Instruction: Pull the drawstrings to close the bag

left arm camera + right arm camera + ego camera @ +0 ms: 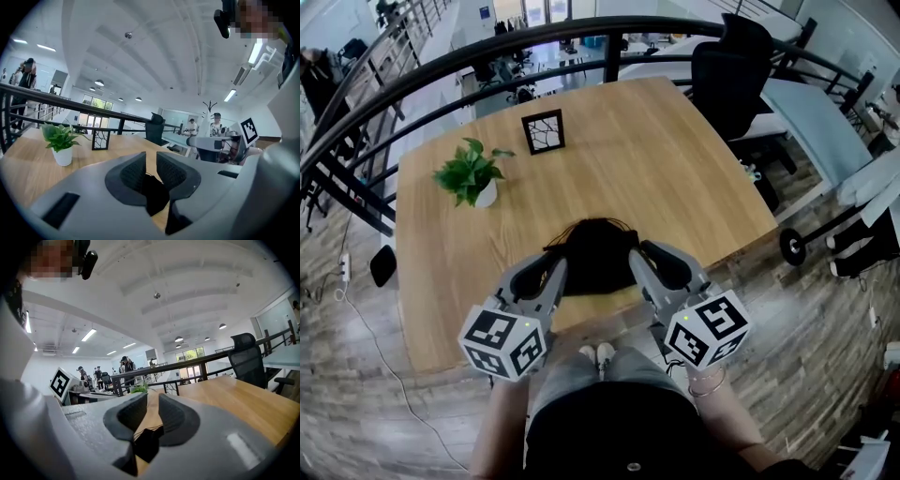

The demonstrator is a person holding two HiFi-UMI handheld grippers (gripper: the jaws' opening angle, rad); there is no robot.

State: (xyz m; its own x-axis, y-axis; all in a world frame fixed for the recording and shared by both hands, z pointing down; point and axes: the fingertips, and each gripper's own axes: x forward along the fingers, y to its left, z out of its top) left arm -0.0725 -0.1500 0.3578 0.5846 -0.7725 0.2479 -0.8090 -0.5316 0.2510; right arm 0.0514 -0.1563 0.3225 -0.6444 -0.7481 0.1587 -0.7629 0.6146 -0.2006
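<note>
At the table's [675, 169] near edge the black bag [598, 255] lies between left gripper [151, 164] and right gripper [153, 411], both part-open, straddling drawstrings [146, 430] unpinched; cords likely slip if the pull starts before pads bite.

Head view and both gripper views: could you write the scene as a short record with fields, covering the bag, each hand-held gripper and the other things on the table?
surface: wooden table
bag: black drawstring bag, near the table's front edge
left hand-held gripper: jaws narrowly apart, black bag material low between them; whether the pads press on it is unclear
right hand-held gripper: jaws apart, thin cords crossing the gap
other items: potted plant and small picture frame, both beyond the bag
</note>
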